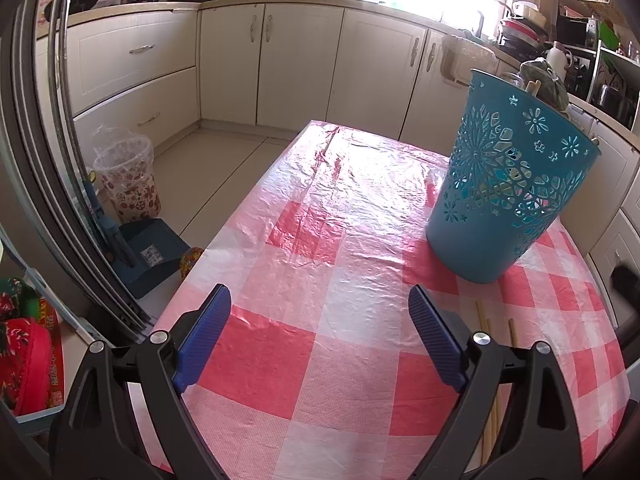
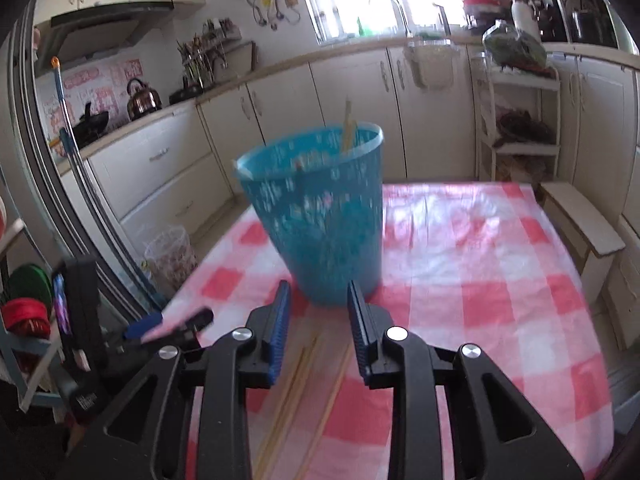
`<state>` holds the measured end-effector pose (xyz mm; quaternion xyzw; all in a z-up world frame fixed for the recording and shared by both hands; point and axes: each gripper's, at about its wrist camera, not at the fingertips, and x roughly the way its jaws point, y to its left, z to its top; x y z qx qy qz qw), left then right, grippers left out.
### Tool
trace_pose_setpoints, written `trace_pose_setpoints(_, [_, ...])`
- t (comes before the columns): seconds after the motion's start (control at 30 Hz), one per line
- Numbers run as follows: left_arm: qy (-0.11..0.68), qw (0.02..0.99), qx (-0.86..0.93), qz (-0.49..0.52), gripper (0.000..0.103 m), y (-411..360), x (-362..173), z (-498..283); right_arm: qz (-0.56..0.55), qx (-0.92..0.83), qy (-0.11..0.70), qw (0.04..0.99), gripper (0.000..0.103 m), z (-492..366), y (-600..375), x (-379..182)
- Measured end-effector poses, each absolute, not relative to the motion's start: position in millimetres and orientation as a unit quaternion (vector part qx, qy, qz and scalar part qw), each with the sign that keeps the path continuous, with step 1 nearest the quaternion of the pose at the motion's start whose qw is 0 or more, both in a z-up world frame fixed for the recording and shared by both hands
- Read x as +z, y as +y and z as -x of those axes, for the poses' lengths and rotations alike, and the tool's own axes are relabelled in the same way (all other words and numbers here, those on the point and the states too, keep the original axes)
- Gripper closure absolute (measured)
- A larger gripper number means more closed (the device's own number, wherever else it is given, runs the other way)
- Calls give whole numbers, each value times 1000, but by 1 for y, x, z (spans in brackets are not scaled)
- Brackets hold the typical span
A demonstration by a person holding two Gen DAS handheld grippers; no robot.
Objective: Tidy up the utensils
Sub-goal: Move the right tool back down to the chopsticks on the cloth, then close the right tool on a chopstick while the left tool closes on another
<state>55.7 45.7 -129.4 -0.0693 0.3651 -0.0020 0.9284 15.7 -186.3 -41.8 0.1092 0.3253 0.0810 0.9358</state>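
Note:
A blue cut-out plastic basket [image 1: 504,184] stands on the red-and-white checked table [image 1: 304,264], with chopstick ends [image 1: 253,87] poking above its rim. It shows blurred in the right wrist view [image 2: 320,216], chopsticks [image 2: 349,128] inside. Loose wooden chopsticks [image 2: 308,396] lie on the cloth below my right gripper [image 2: 318,304], which is open and empty, just short of the basket. They also show in the left wrist view [image 1: 486,328]. My left gripper [image 1: 320,300] is wide open and empty, left of the basket. It also appears in the right wrist view [image 2: 168,324].
A patterned bin [image 1: 128,184] and blue dustpan [image 1: 148,252] stand on the floor left of the table. Kitchen cabinets [image 1: 280,60] run behind. A white shelf rack [image 2: 520,120] and a bench [image 2: 580,224] stand right of the table.

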Motion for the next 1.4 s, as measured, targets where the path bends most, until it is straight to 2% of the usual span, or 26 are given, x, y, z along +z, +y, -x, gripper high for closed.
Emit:
trace_pose_setpoints(0.17, [368,927,-3,67,16,46,-130,-57,-114,76,386,912,78,-25,-182,-77])
trace_pose_setpoints(0.77, [368,928,-4,65,13,44,-130,-57,-85,49,431,897,78,-30,-170,-108])
trace_pose_setpoints(0.93, [368,928,-4,65,13,44,-130,-57,-63,43,442,894,85,-33,-168,-112])
trace_pose_setpoints(1.03, [369,927,-5,65,13,44,-130,-58,-51,43,445,893,95,-32,-172,-113])
trace_pose_setpoints(1.17, [383,922,-32,52,13,34,-131,-55,-35,36,448,893,97,-26,-186,-112])
trace_pose_setpoints(1.4, [430,897,-107,0,13,-19,-143,-33,-79,51,429,898,97,-13,-209,-115])
